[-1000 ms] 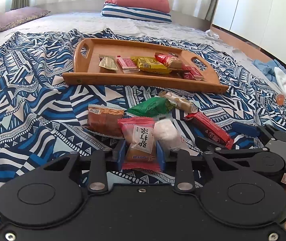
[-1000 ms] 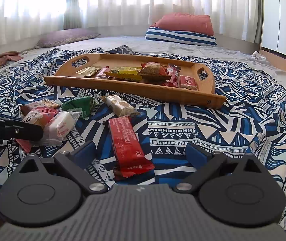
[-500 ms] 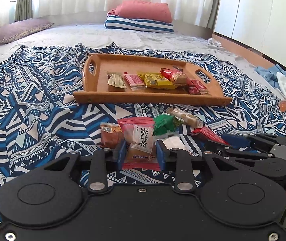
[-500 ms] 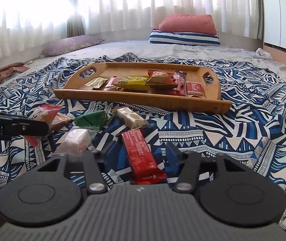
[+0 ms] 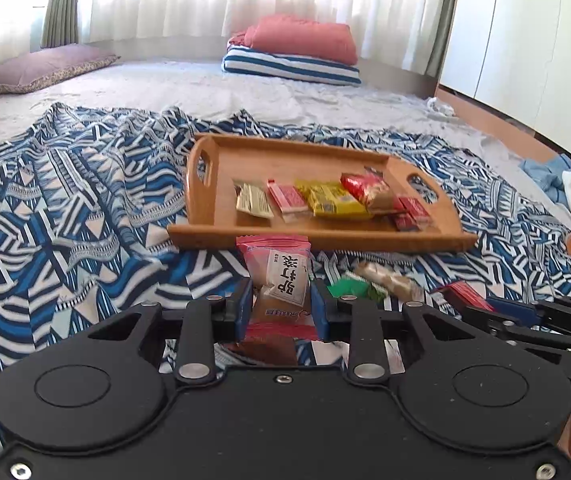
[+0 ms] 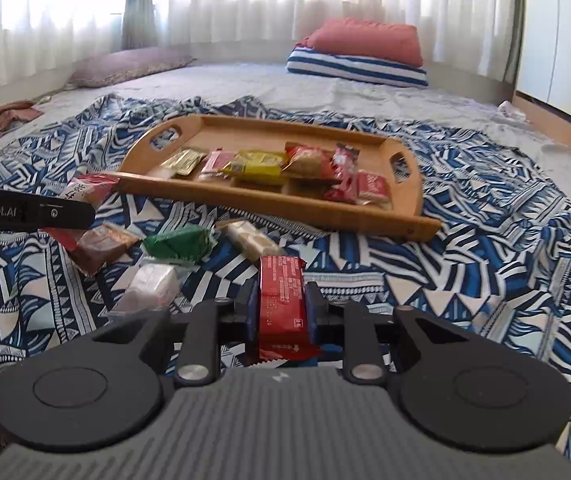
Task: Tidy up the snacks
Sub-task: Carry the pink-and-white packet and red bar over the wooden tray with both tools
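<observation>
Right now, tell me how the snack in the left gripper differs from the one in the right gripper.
The pink snack packet in the left gripper is a wide pillow pack with a white label of large characters; the red snack bar in the right gripper is long, flat and narrow, with fine print. The packet shows brown contents through clear film; the bar's wrapper is opaque. Both stand between blue fingers, pointing toward the wooden tray.
</observation>
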`<act>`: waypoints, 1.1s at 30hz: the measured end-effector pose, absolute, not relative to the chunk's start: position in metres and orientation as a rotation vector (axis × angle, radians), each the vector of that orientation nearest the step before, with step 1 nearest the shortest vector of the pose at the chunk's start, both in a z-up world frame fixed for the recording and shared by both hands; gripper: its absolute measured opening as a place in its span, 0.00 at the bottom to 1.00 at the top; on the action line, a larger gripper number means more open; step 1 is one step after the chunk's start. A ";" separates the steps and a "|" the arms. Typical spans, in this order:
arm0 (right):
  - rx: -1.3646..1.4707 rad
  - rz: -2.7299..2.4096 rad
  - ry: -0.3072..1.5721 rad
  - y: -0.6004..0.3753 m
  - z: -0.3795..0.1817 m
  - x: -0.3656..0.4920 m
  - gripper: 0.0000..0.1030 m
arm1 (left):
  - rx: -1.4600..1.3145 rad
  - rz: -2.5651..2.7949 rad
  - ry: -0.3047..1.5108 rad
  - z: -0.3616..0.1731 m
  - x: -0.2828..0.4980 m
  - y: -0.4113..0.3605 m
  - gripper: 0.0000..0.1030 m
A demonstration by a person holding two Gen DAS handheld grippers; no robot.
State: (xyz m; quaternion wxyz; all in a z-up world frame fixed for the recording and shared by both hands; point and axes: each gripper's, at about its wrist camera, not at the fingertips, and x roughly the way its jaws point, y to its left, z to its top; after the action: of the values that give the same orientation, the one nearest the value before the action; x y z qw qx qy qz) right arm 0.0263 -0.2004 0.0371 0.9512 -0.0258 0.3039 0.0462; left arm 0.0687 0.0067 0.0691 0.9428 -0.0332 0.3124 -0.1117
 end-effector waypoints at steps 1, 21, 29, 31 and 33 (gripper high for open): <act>-0.043 0.087 0.612 -0.202 0.040 0.026 0.27 | -0.070 -0.227 0.632 0.072 0.072 0.008 0.28; 0.234 -0.012 0.598 -0.273 0.090 0.124 0.27 | -0.078 -0.222 0.587 0.110 0.168 0.020 0.28; 0.262 -0.024 0.649 -0.291 0.089 0.190 0.27 | -0.108 -0.210 0.638 0.100 0.235 0.019 0.28; 0.280 -0.039 0.674 -0.295 0.083 0.208 0.27 | -0.143 -0.205 0.669 0.093 0.253 0.019 0.28; 0.295 -0.053 0.695 -0.298 0.077 0.225 0.27 | -0.162 -0.206 0.685 0.087 0.269 0.018 0.28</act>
State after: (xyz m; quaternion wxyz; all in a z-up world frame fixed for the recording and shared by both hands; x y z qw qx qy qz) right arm 0.2249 -0.2982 0.0767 0.9292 0.1438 0.3395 -0.0257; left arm 0.2690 0.0175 0.0869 0.9336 -0.0790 0.3347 -0.1009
